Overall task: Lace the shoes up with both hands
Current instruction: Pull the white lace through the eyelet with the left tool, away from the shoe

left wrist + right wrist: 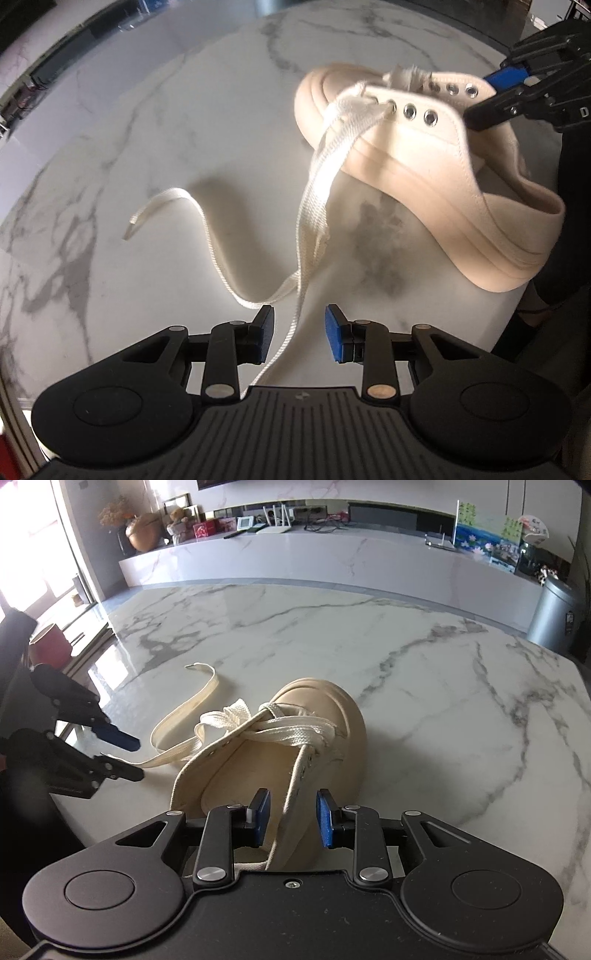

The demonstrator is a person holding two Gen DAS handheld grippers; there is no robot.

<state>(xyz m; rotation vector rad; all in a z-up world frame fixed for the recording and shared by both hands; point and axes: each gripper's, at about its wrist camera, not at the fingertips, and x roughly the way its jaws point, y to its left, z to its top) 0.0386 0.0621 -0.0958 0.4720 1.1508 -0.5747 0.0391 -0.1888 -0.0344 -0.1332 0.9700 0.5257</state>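
Shoe (295,738): cream canvas low-top with thick ribbed sole and metal eyelets; sat on the white marble table (424,686), heel end lifted, toe pointing away from the right wrist camera. Lace (317,173): flat, off-white, crossed through the front eyelets only; one loose end (201,666) trailed curling across the tabletop.

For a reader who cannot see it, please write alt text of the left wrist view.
A cream shoe sits tilted on a marble table, partly laced, its near eyelets bare. One white lace hangs from it and runs between the open fingers of the left gripper, while the right gripper straddles the shoe's upper edge at top right.
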